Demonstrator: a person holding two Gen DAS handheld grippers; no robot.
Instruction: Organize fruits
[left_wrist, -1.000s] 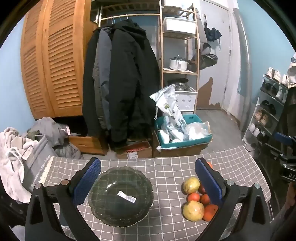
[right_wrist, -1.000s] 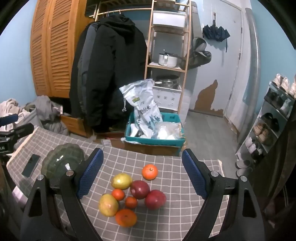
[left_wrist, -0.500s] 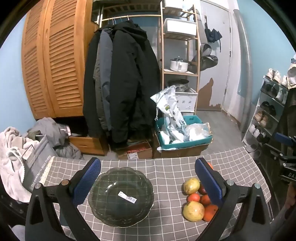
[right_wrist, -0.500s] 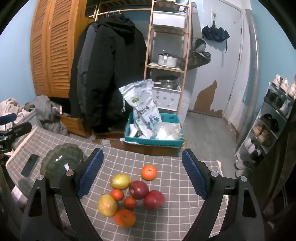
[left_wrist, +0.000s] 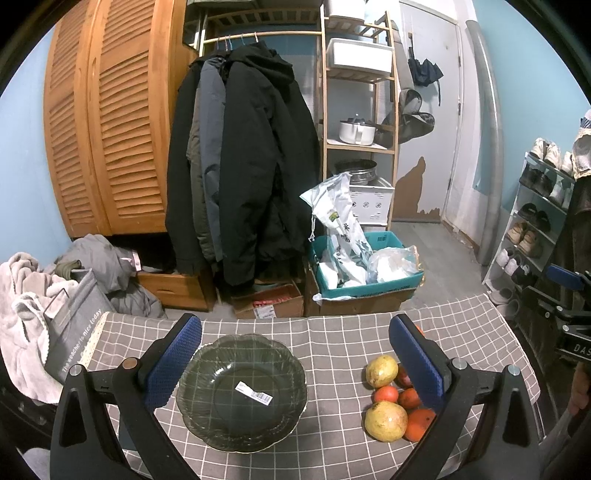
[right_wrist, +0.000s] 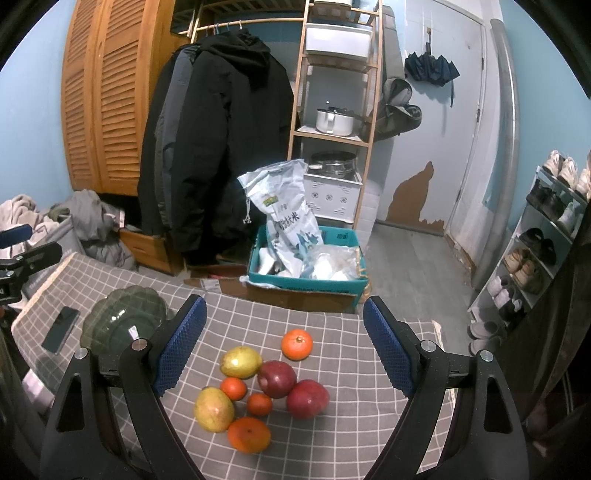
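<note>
A dark green glass bowl (left_wrist: 242, 391) with a barcode sticker sits empty on the checked tablecloth (left_wrist: 332, 339); it also shows in the right wrist view (right_wrist: 123, 321). My left gripper (left_wrist: 295, 358) is open above and around it. A cluster of fruit lies to the right: two yellow pears (right_wrist: 240, 361) (right_wrist: 213, 409), two red apples (right_wrist: 276, 378) (right_wrist: 307, 398), a big orange (right_wrist: 248, 435), two small oranges (right_wrist: 233, 387) (right_wrist: 259, 404), and one orange apart (right_wrist: 296, 344). My right gripper (right_wrist: 284, 350) is open above the cluster, touching nothing.
A black phone (right_wrist: 61, 329) lies on the table's left part. Beyond the far table edge stand a teal crate with bags (right_wrist: 306, 258), hanging coats (right_wrist: 218, 147), a wooden shelf (right_wrist: 332, 92) and a shoe rack (right_wrist: 546, 236). A grey bag (left_wrist: 74, 325) is at the left.
Both views have shifted only slightly; the fruit and bowl have not moved, and both grippers stay open.
</note>
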